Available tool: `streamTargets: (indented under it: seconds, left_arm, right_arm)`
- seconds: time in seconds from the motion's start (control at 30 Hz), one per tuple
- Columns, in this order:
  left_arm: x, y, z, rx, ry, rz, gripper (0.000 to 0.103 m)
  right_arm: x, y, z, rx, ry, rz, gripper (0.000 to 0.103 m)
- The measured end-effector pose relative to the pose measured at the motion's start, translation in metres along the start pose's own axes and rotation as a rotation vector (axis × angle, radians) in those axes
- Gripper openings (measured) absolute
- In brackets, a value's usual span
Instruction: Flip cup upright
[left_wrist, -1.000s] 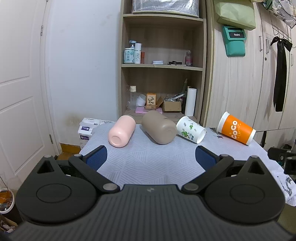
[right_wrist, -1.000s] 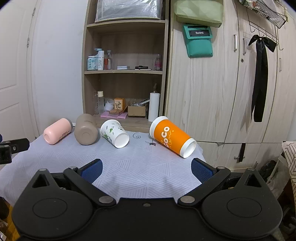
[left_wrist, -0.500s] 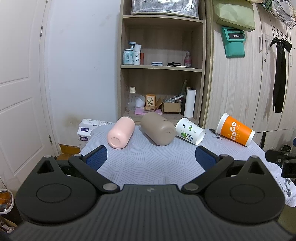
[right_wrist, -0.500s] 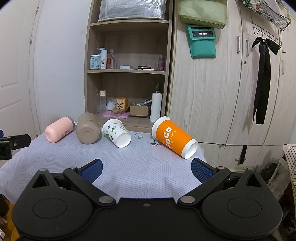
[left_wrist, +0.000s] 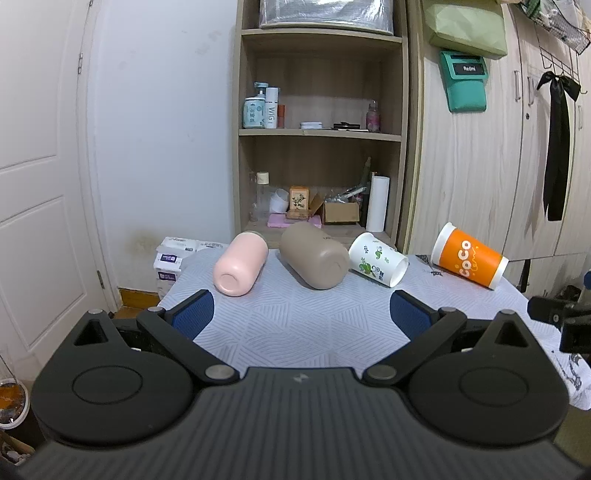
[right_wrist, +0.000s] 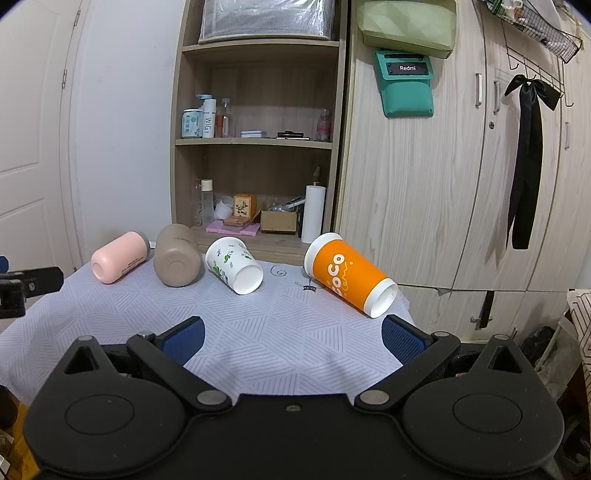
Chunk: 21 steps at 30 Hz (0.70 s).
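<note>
- Four cups lie on their sides in a row along the far half of a cloth-covered table (left_wrist: 303, 325), none yet righted; the task appears to be at its opening approach.
- The left gripper (left_wrist: 302, 314) hangs over the near edge with its blue-padded fingers spread wide and nothing between them; the right gripper (right_wrist: 291, 338) is likewise open and empty, near the right corner.
- The orange cup (right_wrist: 349, 278) lies nearest the right gripper, white rim at the far end, base pointing near and right, close to the table's right edge.
- The next move likely calls for closing in on one cup, bracketing its wall, then tilting it onto its base.
- To its left lie a white leaf-printed cup (right_wrist: 234, 264), a taupe tumbler (right_wrist: 177, 260) and a pink tumbler (right_wrist: 118, 257), the two tumblers just beside each other.
</note>
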<state>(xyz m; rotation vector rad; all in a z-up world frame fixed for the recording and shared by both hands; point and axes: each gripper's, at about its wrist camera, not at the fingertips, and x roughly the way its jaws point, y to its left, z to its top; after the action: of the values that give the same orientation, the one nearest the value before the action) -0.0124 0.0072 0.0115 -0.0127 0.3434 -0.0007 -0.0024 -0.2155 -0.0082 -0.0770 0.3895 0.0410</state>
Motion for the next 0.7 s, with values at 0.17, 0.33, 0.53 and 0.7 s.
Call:
streamTargets:
  seconds: [0.17, 0.33, 0.53, 0.7]
  left_arm:
    - [0.0004, -0.0003, -0.0005, 0.003, -0.009, -0.024, 0.103]
    - [-0.0008, 0.0031, -0.001, -0.024, -0.057, -0.064, 0.103]
    - [-0.0018, 0.0032, -0.0018, -0.036, -0.08, -0.078, 0.103]
    - [-0.0014, 0.0041, -0.003, -0.036, -0.076, -0.074, 0.103]
  right_arm:
    - [-0.0014, -0.0012, -0.0016, 0.011, -0.01, 0.002, 0.103]
    - [-0.0029, -0.0015, -0.0025, 0.018, -0.027, 0.018, 0.103]
    - [-0.0059, -0.002, -0.0019, 0.023, -0.049, 0.025, 0.103]
    - [-0.0068, -0.0018, -0.0024, 0.019, -0.057, 0.02, 0.103]
